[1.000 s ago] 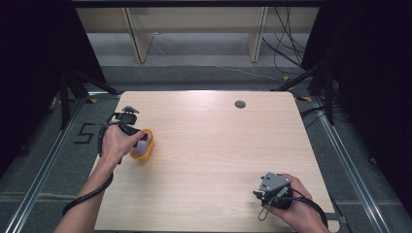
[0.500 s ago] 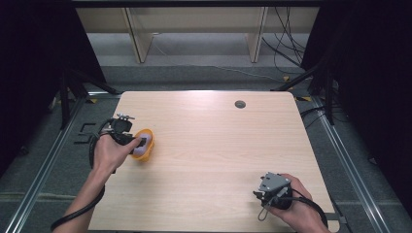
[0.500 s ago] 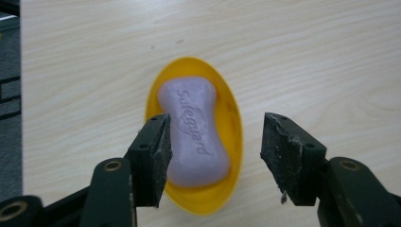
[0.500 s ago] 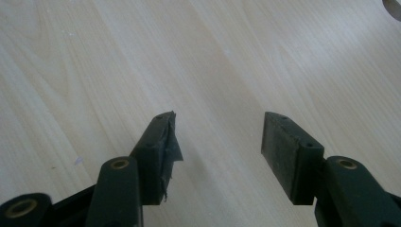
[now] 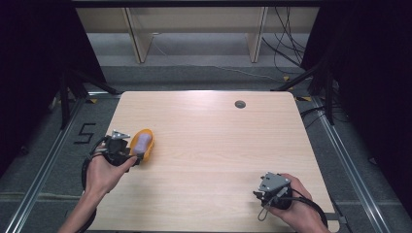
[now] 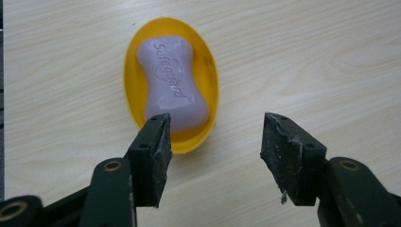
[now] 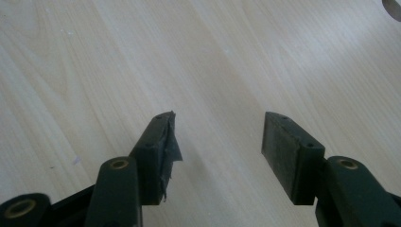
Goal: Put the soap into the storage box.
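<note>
step: lining up on the soap dish (image 6: 171,85), looks like; worth easing in slow and centring before any squeeze, since a slick bar of soap (image 6: 172,85) could pop out
left gripper (image 6: 215,135): jaws partway apart, holding nothing, pads clear of the dish
dish vs jaws: up at about 11 o'clock from the gap in the left gripper view, near rim just behind the left jaw tip, so off-centre; needs a nudge that way, probably
soap: lying lengthwise in the yellow dish
dish on desk (image 5: 218,145): toward 9 o'clock in the high view, just beside the left gripper
right gripper (image 7: 217,137): jaws apart and empty, parked over bare desk at roughly 5 o'clock, well apart from the dish
</note>
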The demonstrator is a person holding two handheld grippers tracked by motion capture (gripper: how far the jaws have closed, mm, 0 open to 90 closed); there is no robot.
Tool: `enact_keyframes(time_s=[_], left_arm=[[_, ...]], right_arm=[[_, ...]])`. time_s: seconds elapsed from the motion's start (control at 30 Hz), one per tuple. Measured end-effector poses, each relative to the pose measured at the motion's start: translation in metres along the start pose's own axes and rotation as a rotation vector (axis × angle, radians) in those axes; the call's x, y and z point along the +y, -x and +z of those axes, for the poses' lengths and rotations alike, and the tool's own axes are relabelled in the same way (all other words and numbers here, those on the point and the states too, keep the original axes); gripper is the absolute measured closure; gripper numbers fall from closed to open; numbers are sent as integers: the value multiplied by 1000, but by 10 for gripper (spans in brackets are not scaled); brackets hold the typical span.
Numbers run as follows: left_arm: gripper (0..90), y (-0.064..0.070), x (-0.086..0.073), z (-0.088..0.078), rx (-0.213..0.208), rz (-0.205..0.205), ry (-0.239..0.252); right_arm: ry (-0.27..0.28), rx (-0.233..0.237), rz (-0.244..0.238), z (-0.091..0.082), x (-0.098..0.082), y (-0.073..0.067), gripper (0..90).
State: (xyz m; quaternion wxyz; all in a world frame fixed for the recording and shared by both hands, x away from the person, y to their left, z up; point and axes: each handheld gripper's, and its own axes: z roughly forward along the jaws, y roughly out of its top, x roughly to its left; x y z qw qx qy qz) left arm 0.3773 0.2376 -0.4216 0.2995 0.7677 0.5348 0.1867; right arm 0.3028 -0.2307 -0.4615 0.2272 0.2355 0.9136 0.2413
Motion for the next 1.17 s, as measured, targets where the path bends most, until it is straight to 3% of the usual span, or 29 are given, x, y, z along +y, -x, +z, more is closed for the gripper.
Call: enact_keyframes(time_s=[0.2, 0.3, 0.4, 0.63, 0.67, 0.77, 0.83, 0.87, 0.9, 0.97, 1.03, 1.07, 1.17], left_arm=[[426, 5, -14, -5, -1, 15, 6], [426, 7, -26, -6, -11, 18, 3], [428, 7, -34, -6, -16, 23, 5], [437, 6, -75, 9, -48, 44, 25], [438, 6, -75, 9, -48, 44, 25], [443, 8, -87, 12, -63, 35, 85], [445, 8, -89, 11, -70, 48, 83], [446, 12, -90, 14, -75, 8, 113], [446, 9, -91, 12, -73, 50, 68], [455, 12, -94, 17, -103, 24, 75], [463, 12, -94, 18, -106, 20, 76], [464, 10, -94, 17, -107, 43, 60], [467, 9, -93, 15, -101, 47, 66]], right_arm=[[-3, -1, 7, 0, 0, 0, 456], [9, -4, -29, 1, -1, 1, 455], [10, -5, -30, 1, -1, 2, 454], [10, -3, -28, 1, -1, 1, 452], [10, -3, -28, 1, -1, 1, 452], [7, 6, -26, 2, 0, 1, 452], [6, 6, -22, 2, 0, 1, 452], [8, 7, -31, 2, 0, 1, 452], [8, 7, -31, 2, 0, 1, 452], [8, -3, -47, 3, 0, 2, 452], [9, -2, -44, 3, 0, 2, 452], [11, 0, -46, 3, 0, 3, 452], [15, -4, -33, 2, 0, 2, 452]])
